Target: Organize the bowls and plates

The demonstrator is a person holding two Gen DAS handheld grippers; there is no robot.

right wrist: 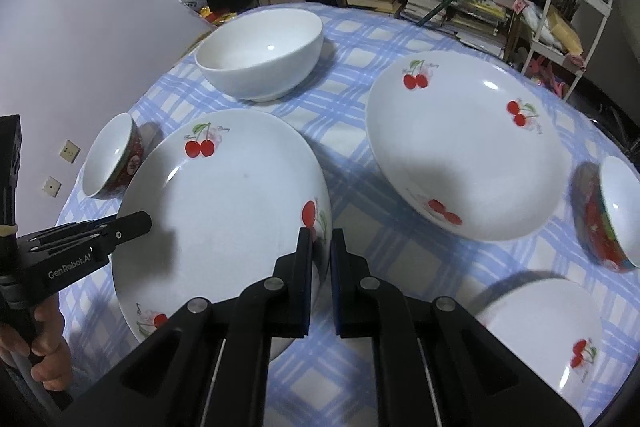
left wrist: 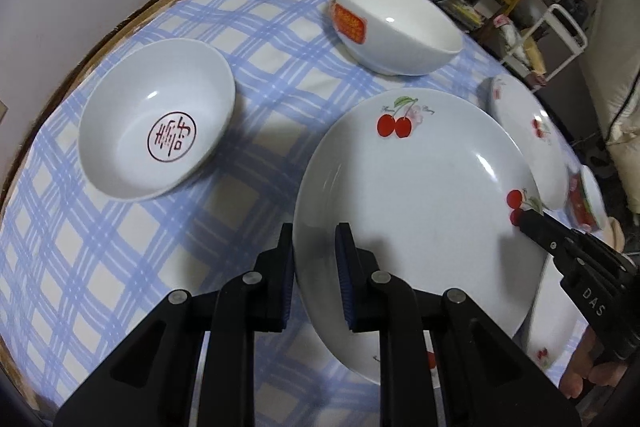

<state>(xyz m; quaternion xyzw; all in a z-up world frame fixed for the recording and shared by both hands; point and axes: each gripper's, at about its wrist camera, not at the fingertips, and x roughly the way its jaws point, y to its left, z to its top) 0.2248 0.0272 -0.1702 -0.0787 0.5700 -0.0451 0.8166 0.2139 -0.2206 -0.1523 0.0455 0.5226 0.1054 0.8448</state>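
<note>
Between the left hand-held gripper (left wrist: 314, 279) and right hand-held gripper (right wrist: 321, 281), both clamped on its opposite rims, the cherry plate (left wrist: 416, 195) seemingly hung just above the worktop (left wrist: 120, 267), awaiting stacking on the second cherry plate (right wrist: 468, 147) beyond.

A: What is hidden in the left wrist view?
B: The near rim of the cherry plate (left wrist: 416, 195) is covered by the left gripper (left wrist: 316, 267); the red-patterned bowl (left wrist: 588, 203) at right is blurred.

A: And in the right wrist view?
B: The small cherry plate (right wrist: 548, 331) is cut off at lower right.
</note>
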